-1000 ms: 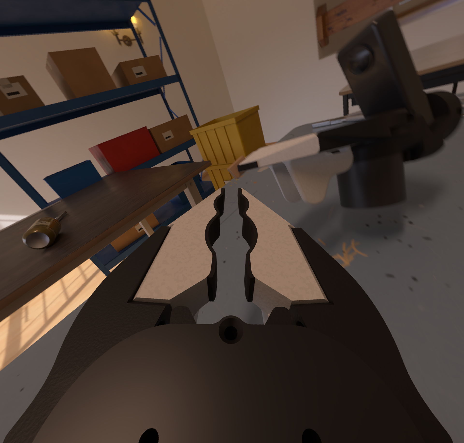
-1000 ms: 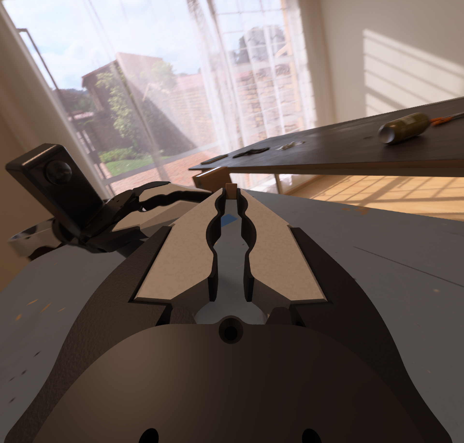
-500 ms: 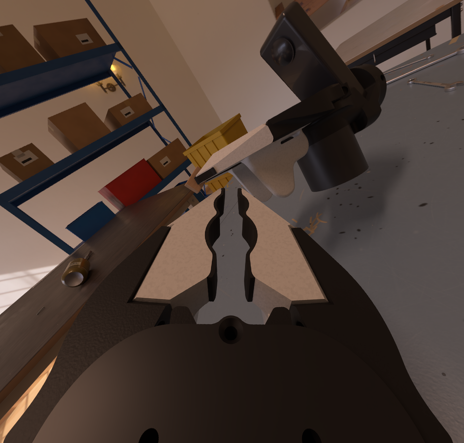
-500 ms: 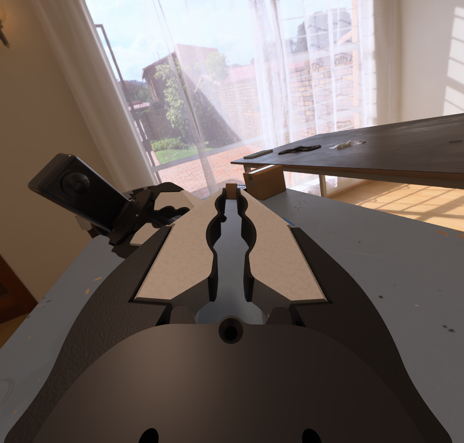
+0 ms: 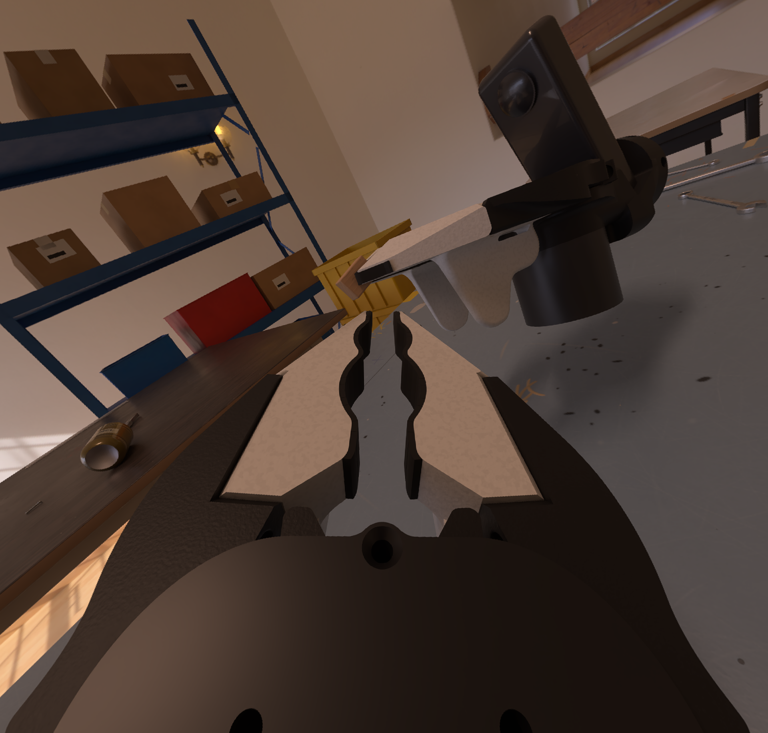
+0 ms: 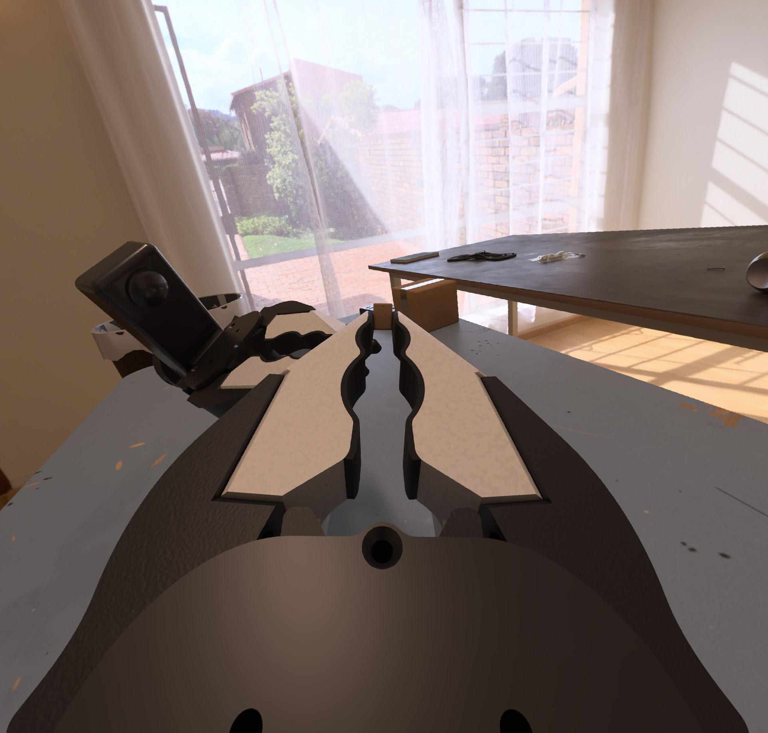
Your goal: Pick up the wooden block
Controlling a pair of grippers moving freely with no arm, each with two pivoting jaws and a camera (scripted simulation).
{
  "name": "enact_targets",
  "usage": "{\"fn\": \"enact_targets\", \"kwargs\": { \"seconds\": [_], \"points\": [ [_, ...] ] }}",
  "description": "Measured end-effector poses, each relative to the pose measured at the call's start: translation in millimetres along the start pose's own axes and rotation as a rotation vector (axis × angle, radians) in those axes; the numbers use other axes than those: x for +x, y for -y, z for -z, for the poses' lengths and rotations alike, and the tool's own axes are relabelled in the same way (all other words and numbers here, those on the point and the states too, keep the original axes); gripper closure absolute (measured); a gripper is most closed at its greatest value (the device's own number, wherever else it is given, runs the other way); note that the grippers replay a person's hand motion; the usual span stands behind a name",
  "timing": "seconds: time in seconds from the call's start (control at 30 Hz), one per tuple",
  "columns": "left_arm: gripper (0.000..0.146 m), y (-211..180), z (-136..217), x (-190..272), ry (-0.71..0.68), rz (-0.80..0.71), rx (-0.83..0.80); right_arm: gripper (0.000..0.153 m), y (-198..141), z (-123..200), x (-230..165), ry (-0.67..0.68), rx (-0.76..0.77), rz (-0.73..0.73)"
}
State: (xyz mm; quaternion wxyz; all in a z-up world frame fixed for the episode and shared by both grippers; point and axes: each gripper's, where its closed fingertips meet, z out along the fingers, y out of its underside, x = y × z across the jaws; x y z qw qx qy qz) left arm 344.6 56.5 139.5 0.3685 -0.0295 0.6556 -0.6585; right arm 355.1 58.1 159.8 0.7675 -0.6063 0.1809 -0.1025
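The wooden block [image 6: 382, 316] is a small tan cube, pinched between my right gripper's [image 6: 381, 323] fingertips and held above the grey workbench [image 6: 582, 484]. In the left wrist view the right gripper [image 5: 362, 277] hangs in the air at upper right, with the block [image 5: 350, 284] sticking out of its tips. My left gripper [image 5: 381, 318] has a narrow gap between its jaws with nothing in it, and sits low over the bench, below and in front of the right one. It also shows in the right wrist view [image 6: 299, 333], close on the left.
A dark table [image 5: 124, 434] with an olive can [image 5: 106, 447] stands beside the bench. Behind it are blue shelves with cardboard boxes [image 5: 149, 210] and a yellow crate [image 5: 374, 297]. Wrenches [image 5: 723, 204] lie on the bench. A cardboard box [image 6: 428, 308] sits under the dark table.
The right gripper has kept hold of the block while both views swung. In the left view it has shifted right and up. The can has slid to the right view's edge.
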Motion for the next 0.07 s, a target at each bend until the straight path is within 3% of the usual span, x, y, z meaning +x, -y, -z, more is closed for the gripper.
{"fn": "enact_targets", "kwargs": {
  "seconds": [0.07],
  "points": [
    [0.136, -1.7, -0.5, 0.8, -0.002, -0.005, -0.003, 0.145, -1.7, 1.4, 1.0, 0.004, 0.001, -0.004]
  ]
}}
